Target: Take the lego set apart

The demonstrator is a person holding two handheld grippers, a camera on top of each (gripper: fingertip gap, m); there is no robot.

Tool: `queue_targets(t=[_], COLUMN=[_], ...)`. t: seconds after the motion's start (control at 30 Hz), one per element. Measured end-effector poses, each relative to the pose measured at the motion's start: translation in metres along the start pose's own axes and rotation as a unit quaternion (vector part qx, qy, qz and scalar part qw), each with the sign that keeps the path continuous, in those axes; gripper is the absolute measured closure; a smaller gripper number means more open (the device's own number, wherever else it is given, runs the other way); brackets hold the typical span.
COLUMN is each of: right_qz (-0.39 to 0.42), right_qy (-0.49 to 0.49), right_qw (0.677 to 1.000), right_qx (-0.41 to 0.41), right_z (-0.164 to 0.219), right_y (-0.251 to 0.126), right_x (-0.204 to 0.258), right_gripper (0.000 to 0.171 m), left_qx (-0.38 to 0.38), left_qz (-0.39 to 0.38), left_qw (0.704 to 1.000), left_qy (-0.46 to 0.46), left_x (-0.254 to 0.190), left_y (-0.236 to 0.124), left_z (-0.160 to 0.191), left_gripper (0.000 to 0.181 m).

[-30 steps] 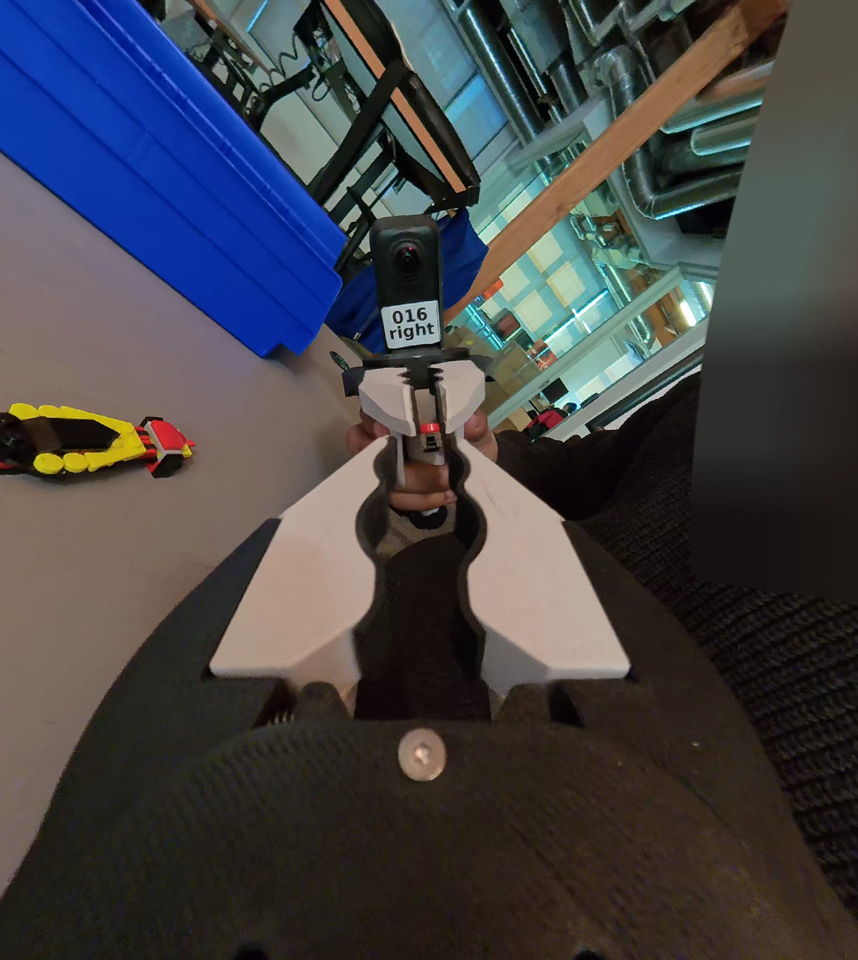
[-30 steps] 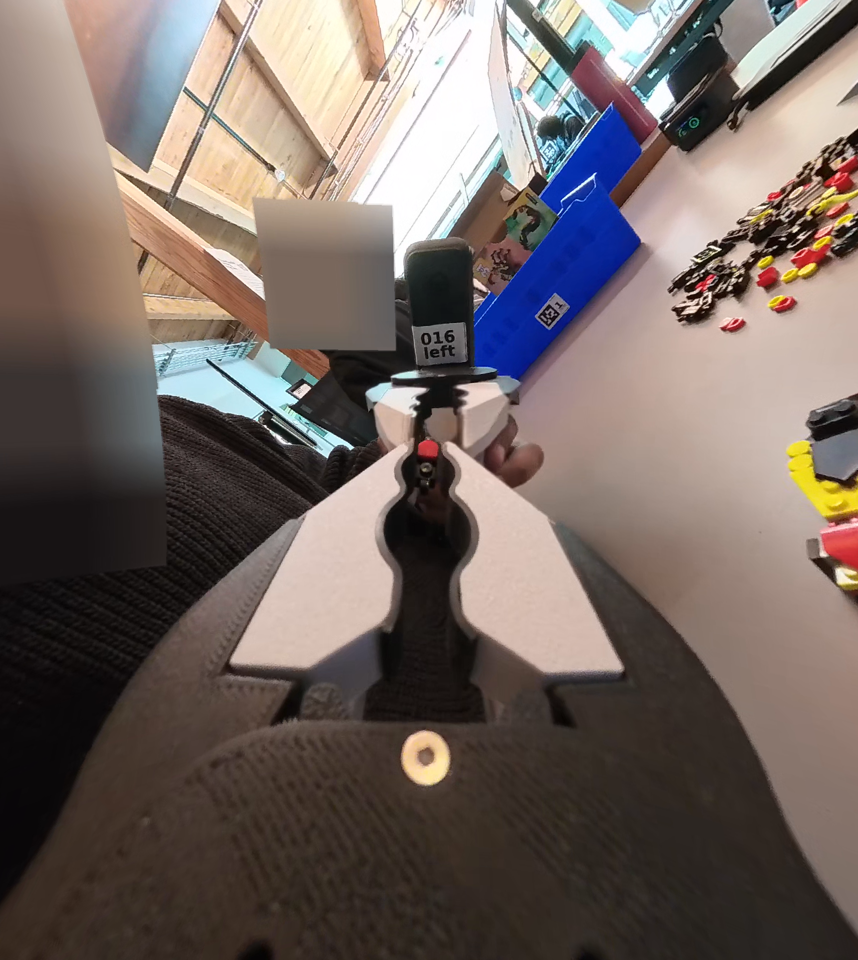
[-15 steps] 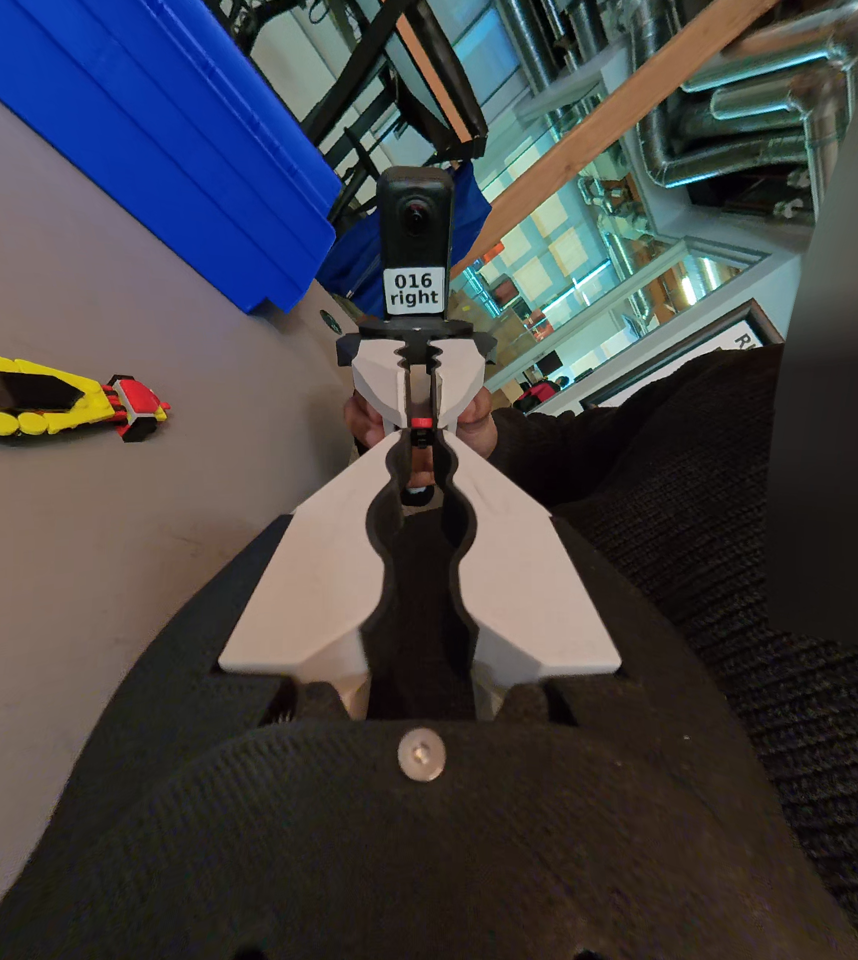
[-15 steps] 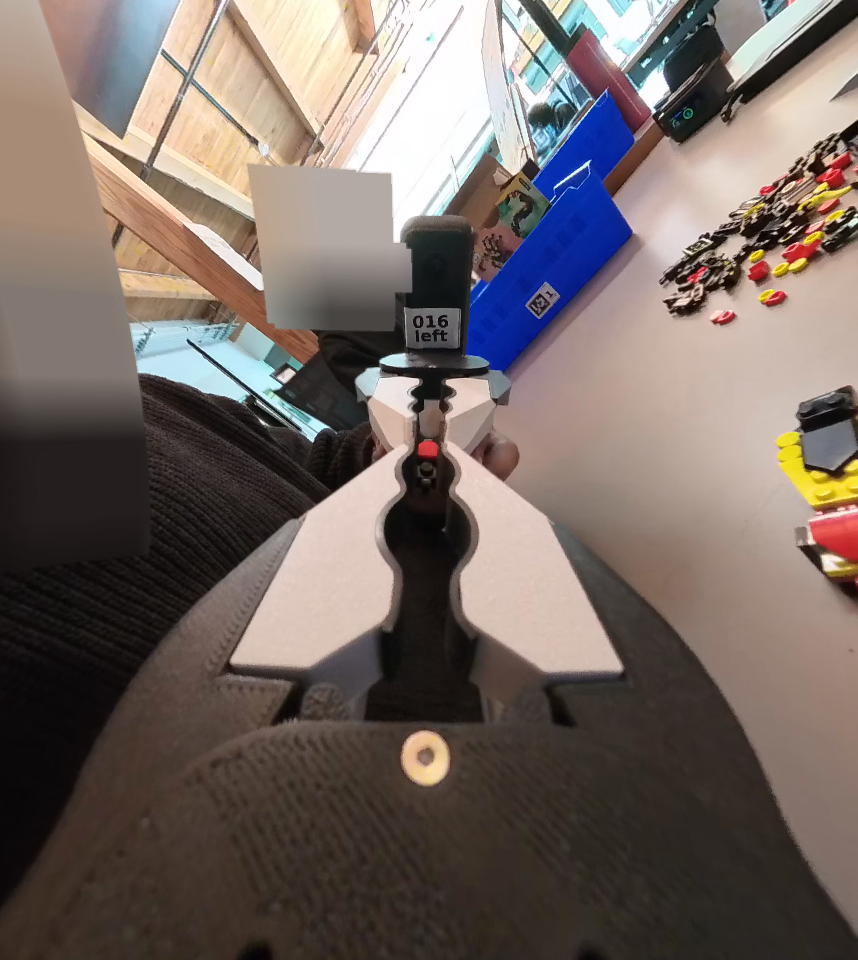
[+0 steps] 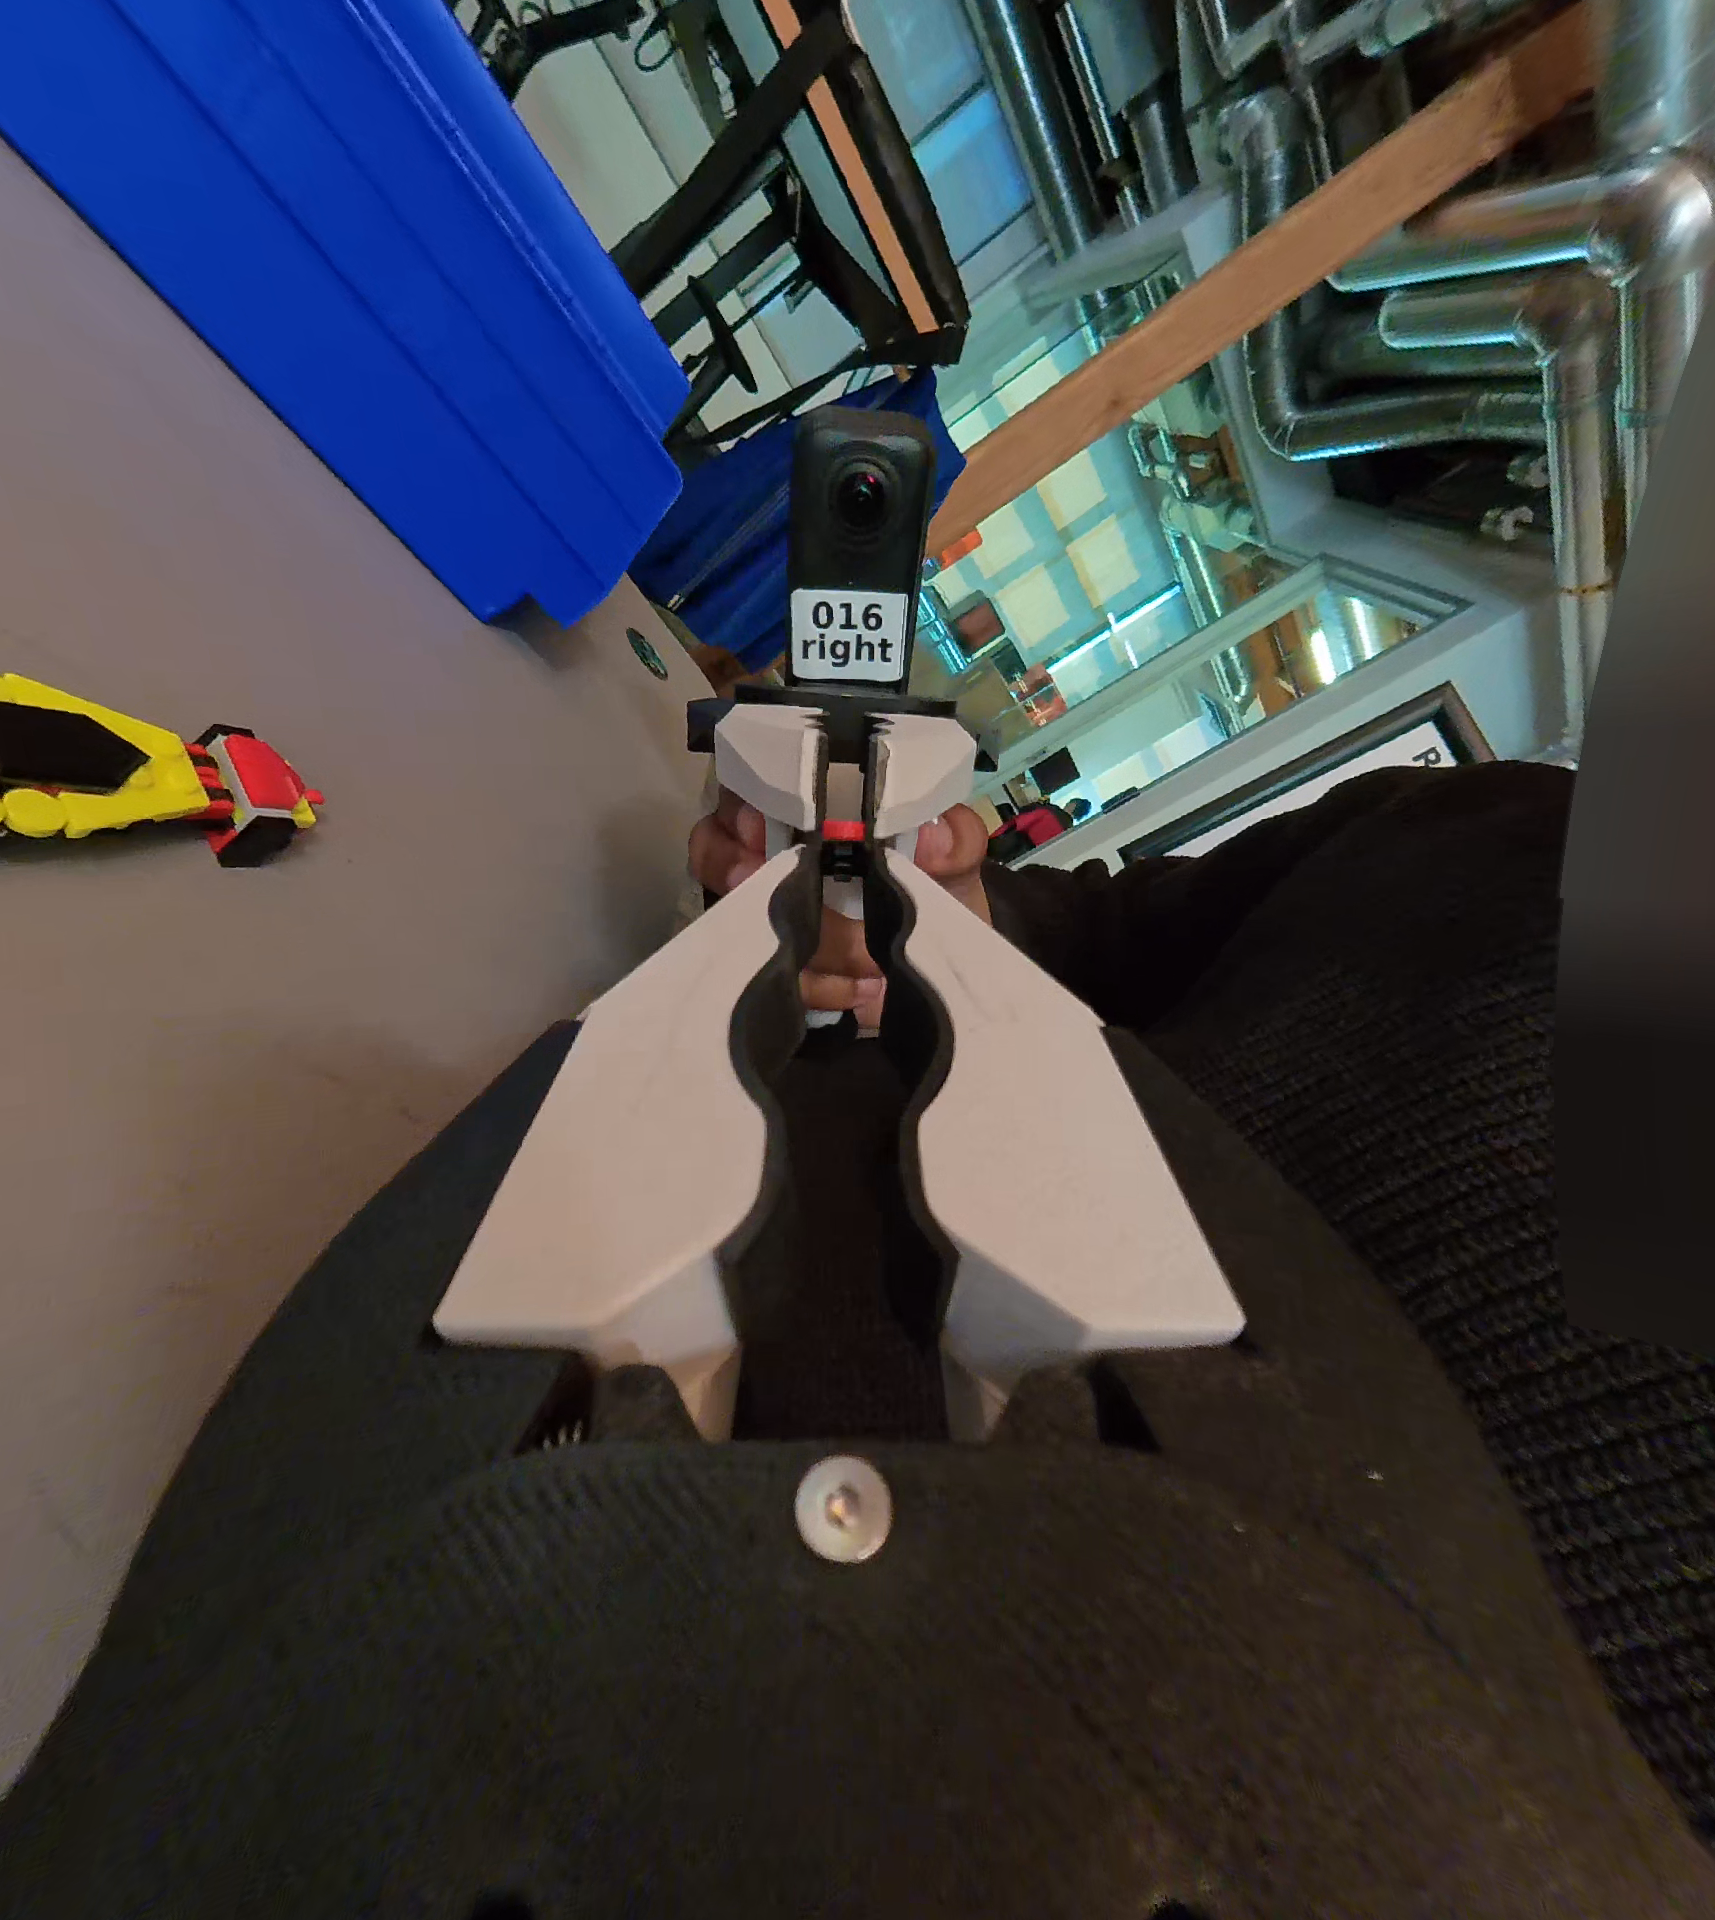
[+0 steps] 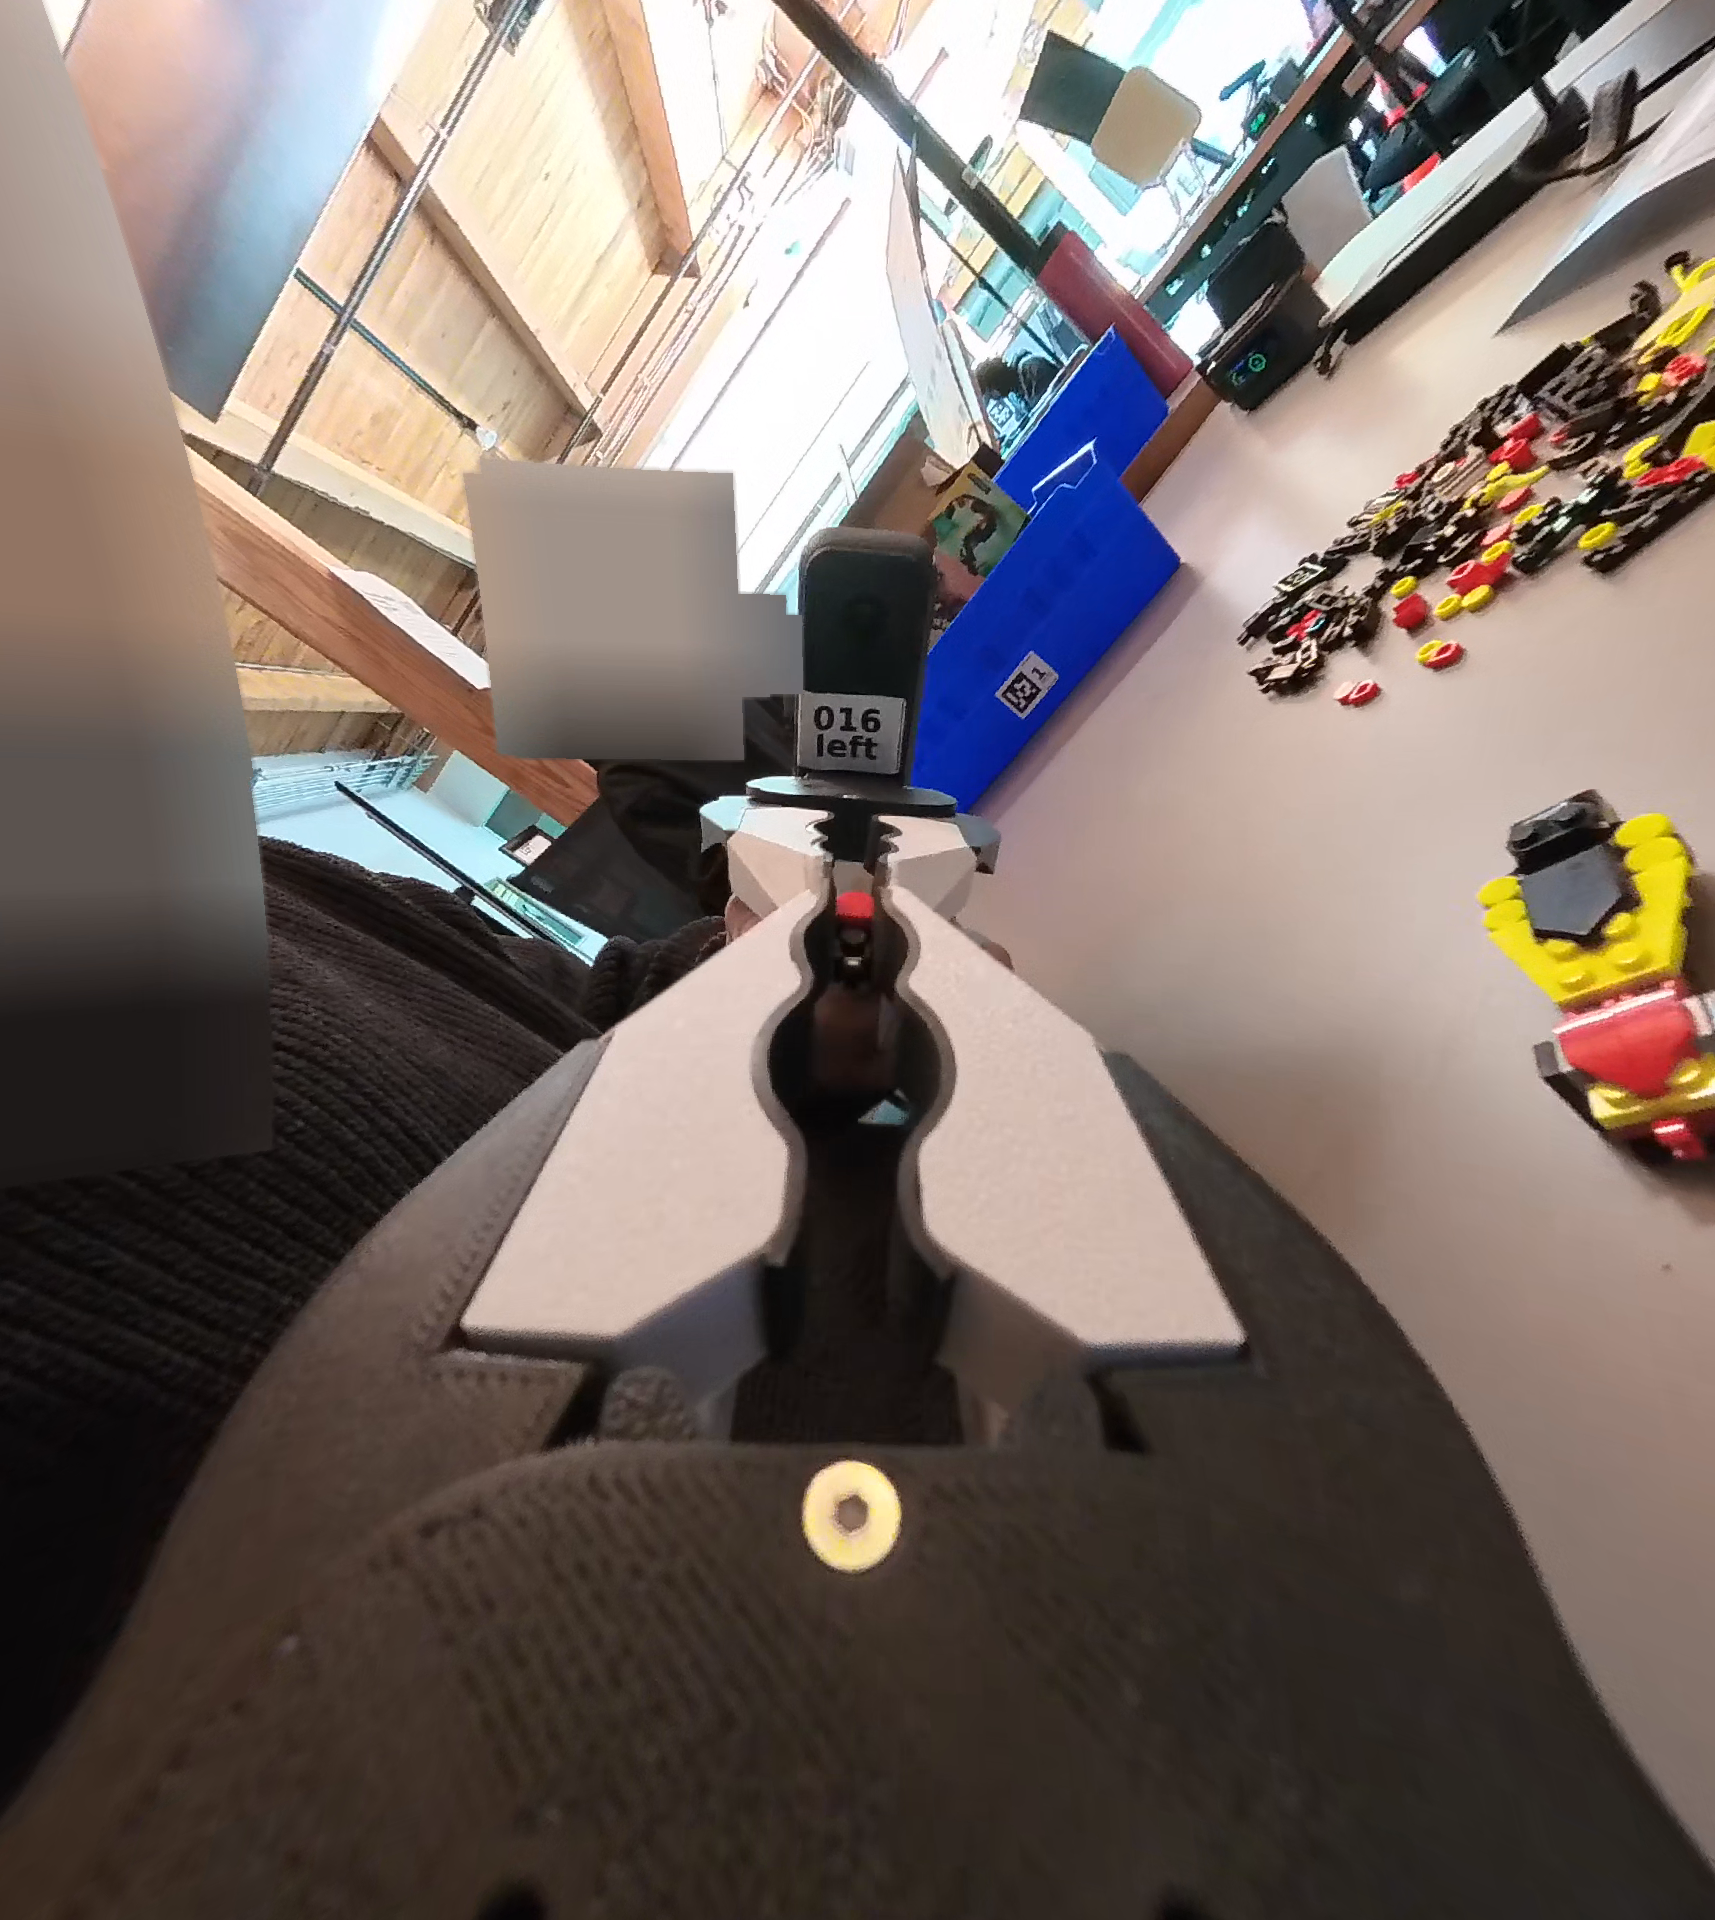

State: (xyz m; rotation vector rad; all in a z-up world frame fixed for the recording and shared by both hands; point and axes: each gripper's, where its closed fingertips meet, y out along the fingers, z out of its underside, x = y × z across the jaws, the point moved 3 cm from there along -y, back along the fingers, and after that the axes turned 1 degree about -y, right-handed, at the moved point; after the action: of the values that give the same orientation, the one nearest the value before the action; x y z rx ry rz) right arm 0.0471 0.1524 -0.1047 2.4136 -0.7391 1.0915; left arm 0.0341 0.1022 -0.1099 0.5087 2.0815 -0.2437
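My two grippers face each other tip to tip above the grey table. In the left wrist view my left gripper (image 5: 842,868) is shut on a small red and black lego piece (image 5: 845,831), and the right gripper (image 5: 845,800) grips it from the far side. In the right wrist view my right gripper (image 6: 853,920) is shut on the same piece (image 6: 853,907), with the left gripper (image 6: 848,868) opposite. A yellow, black and red lego model (image 5: 105,758) lies on the table; it also shows in the right wrist view (image 6: 1642,997).
A pile of loose black, red and yellow lego parts (image 6: 1518,520) lies farther back on the table. Blue bins (image 5: 313,260) (image 6: 1040,644) stand along the table's edge. A person's dark knitted sleeves are close behind both grippers. Only a small space, under 4 cm, lies between the two pairs of fingers.
The two grippers have closed the gap and now meet tip to tip on the small piece. Both views have tilted slightly; the lego model on the table has not moved.
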Motion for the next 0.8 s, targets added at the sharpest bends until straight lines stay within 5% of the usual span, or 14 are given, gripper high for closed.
queue_targets(t=[0.1,0.17,0.3,0.47,0.6,0.8], right_qz=[0.006,0.016,0.064,0.06,0.036,0.008], right_qy=[-0.007,0.005,-0.039,-0.064,-0.035,-0.019], right_qw=[1.0,0.993,0.99,0.996,0.998,0.999], right_qx=[-0.014,-0.117,-0.119,-0.015,0.022,0.026], right_z=[-0.003,-0.036,-0.048,-0.021,-0.001,0.006], right_y=[0.0,-0.021,-0.042,-0.017,0.0,0.007], right_x=[0.001,-0.003,-0.012,-0.011,-0.009,-0.003], right_gripper=[0.167,0.171,0.171,0.17,0.153,0.164], left_qx=[-0.001,0.05,0.023,-0.001,-0.009,-0.004], left_qz=[0.002,-0.019,-0.017,-0.032,-0.025,-0.014], left_qw=[1.0,0.999,0.999,0.999,0.999,1.0], left_qy=[-0.003,0.013,0.027,0.033,0.035,0.018], left_x=[0.0,0.006,0.001,0.009,0.007,0.004], left_y=[0.0,0.003,0.003,-0.007,-0.009,-0.006], left_z=[0.0,0.019,0.008,0.0,-0.003,0.0], left_gripper=[0.17,0.172,0.172,0.173,0.173,0.173])
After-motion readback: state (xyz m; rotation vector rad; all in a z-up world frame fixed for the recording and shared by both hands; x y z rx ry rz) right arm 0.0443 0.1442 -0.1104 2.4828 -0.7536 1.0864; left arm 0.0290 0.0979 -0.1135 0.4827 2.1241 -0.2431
